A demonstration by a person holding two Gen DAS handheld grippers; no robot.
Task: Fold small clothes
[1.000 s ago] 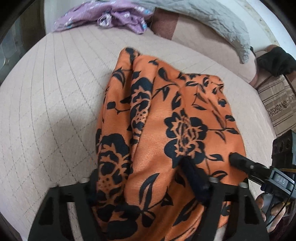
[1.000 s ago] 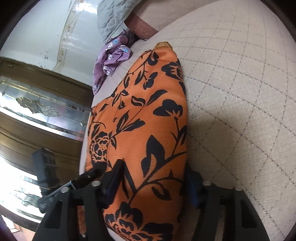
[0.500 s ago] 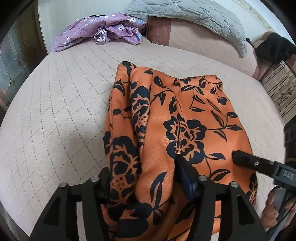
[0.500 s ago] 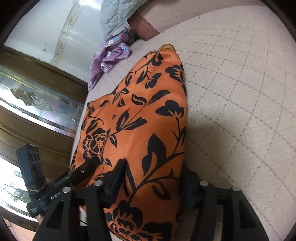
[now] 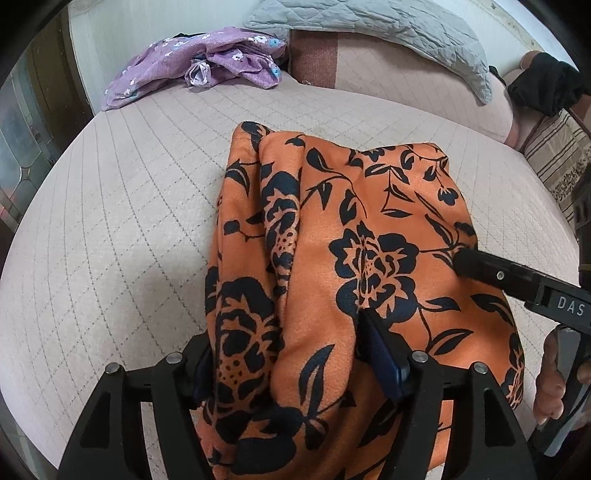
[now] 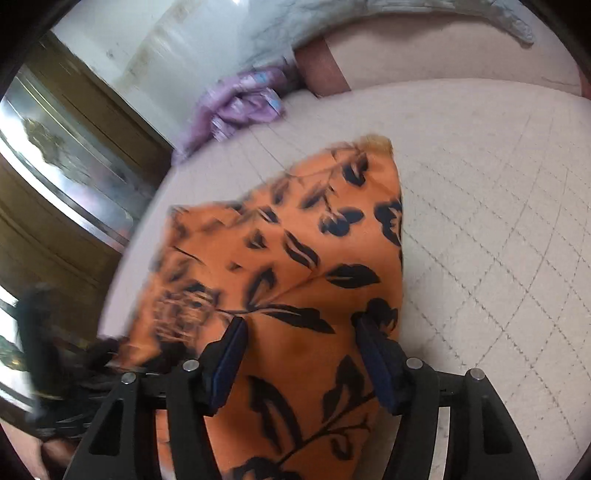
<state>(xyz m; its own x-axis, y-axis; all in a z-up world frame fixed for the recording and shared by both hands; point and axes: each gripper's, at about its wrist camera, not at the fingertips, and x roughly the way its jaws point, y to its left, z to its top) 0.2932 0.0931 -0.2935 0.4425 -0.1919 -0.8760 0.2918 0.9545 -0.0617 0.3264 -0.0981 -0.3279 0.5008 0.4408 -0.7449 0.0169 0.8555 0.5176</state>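
Observation:
An orange garment with black flowers (image 5: pixel 332 240) lies on the beige quilted bed (image 5: pixel 129 221), bunched in folds toward me. My left gripper (image 5: pixel 284 350) is shut on its near edge, cloth bulging between the fingers. My right gripper (image 6: pixel 301 347) is shut on the same garment (image 6: pixel 295 266) at its right side; one of its fingers (image 5: pixel 480 266) shows in the left wrist view, resting on the cloth. The right wrist view is blurred by motion.
A crumpled purple floral garment (image 5: pixel 195 70) lies at the far left of the bed, also in the right wrist view (image 6: pixel 240 107). A grey quilted blanket (image 5: pixel 388 33) drapes over a pillow (image 5: pixel 406 81) behind. A dark wooden cabinet (image 6: pixel 55 177) stands to the left.
Both grippers have drawn back and up, holding the garment, so more of the bed shows. The right wrist view has swung and blurred. The garment's far edge lies flatter.

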